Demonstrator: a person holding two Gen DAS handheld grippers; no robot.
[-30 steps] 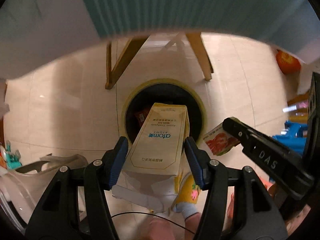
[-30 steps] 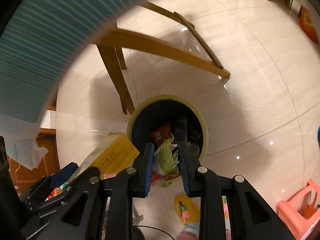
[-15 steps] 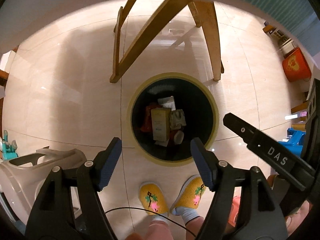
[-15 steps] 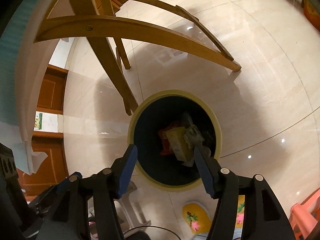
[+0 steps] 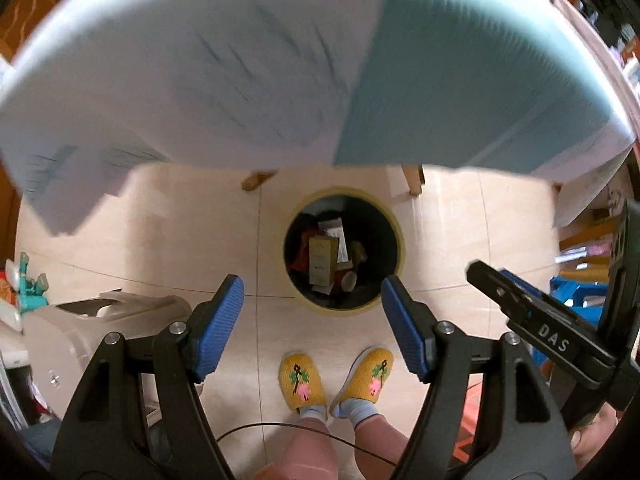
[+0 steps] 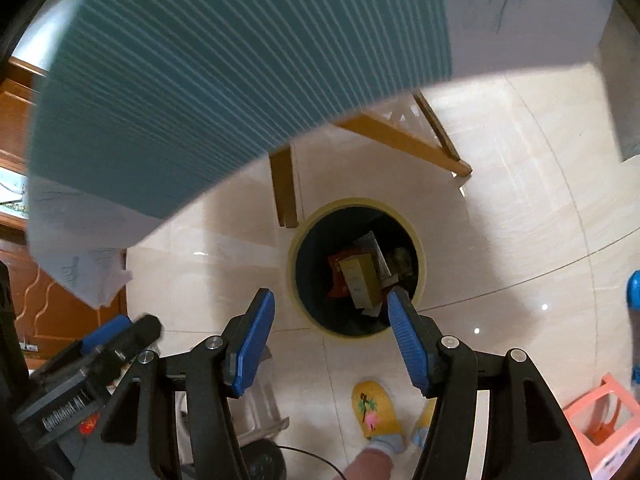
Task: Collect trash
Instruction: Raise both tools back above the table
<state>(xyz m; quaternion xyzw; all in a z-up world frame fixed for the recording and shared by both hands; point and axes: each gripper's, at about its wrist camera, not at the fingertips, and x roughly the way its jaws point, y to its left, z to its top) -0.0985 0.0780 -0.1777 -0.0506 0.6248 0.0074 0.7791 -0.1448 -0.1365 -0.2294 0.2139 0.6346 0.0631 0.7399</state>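
A round bin with a yellow rim (image 5: 396, 224) (image 6: 420, 246) stands on the tiled floor below me. Inside it lie a yellow carton (image 5: 320, 260) (image 6: 360, 284), red wrappers (image 6: 338, 276) and other trash. My left gripper (image 5: 312, 320) is open and empty, high above the bin's near edge. My right gripper (image 6: 330, 332) is open and empty too, also well above the bin. The right gripper's body (image 5: 540, 328) shows at the right of the left wrist view.
A table with a teal and white cloth (image 5: 280, 60) (image 6: 220, 80) overhangs the bin; its wooden legs (image 6: 284, 188) stand beside it. My feet in yellow slippers (image 5: 300, 380) stand near the bin. A grey plastic stool (image 5: 80, 328), a pink stool (image 6: 600, 420) and blue items (image 5: 576, 292) surround it.
One second ago the left gripper held the yellow carton and the right held a crumpled wrapper. Both opened, the trash dropped into the bin, and both grippers have risen toward table height.
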